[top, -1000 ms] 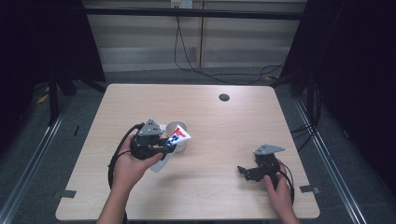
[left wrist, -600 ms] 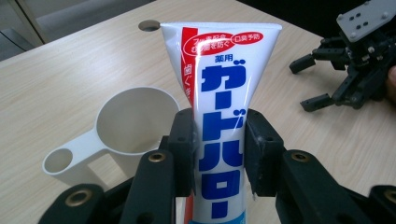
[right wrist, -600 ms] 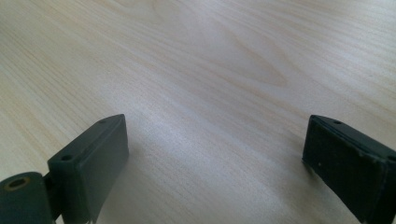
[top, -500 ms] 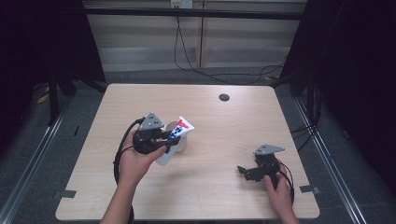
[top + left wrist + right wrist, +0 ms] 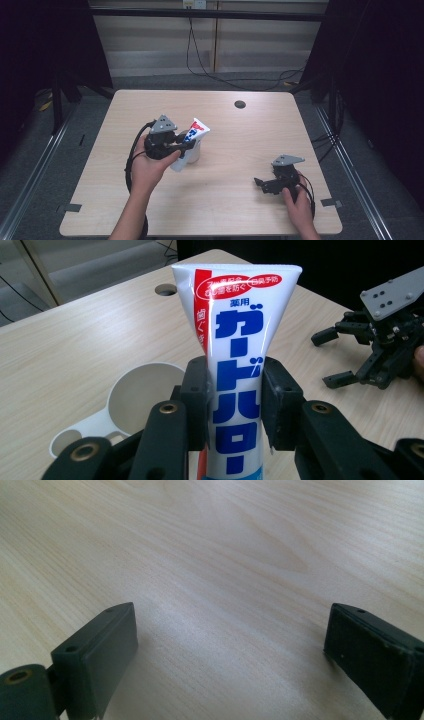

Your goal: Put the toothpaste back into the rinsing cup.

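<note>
Left tool (image 5: 235, 390) clenched on toothpaste tube (image 5: 239, 340), tube raised, tilted over white cup (image 5: 137, 397). Cup sits left of centre on light wood table (image 5: 235, 140). Right tool (image 5: 230, 655) released, jaws wide, low over table right of cup. Round hole (image 5: 240, 104) behind cup. Grey floor, cables (image 5: 200, 55), dark curtains around.

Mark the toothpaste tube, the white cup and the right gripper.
toothpaste tube (image 5: 235, 330), left gripper view, printed front.
white cup (image 5: 131, 395), left gripper view, inner wall.
right gripper (image 5: 261, 183), high view, between its fingertips.
</note>
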`<state>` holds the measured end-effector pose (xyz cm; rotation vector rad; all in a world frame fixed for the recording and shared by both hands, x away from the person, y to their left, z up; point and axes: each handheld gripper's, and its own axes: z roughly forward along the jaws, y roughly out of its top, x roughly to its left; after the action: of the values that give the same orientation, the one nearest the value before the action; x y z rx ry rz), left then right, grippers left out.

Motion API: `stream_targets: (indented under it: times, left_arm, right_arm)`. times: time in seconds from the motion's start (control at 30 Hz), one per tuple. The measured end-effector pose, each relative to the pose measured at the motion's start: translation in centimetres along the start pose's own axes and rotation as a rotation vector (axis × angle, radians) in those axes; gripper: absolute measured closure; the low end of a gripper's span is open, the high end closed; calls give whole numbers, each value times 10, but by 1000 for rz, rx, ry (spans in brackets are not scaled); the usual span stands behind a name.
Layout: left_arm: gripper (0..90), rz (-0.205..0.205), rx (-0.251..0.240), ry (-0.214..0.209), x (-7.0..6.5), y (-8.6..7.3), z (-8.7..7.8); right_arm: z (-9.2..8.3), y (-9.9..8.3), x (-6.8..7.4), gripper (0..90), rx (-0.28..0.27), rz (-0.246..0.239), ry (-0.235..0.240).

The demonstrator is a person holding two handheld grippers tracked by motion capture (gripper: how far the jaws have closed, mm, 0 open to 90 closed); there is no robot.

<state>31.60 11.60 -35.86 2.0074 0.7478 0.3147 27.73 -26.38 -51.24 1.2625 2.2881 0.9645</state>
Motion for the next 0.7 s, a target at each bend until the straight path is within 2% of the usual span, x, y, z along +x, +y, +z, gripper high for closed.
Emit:
stream_targets:
  times: [0.37, 0.7]
  left_arm:
    - [681, -31, -34, -2, 2, 8, 6]
    - [682, -32, -54, 11, 2, 16, 12]
  right_arm:
    - [0, 0, 0, 62, 0, 0, 0]
    - [0, 0, 0, 62, 0, 0, 0]
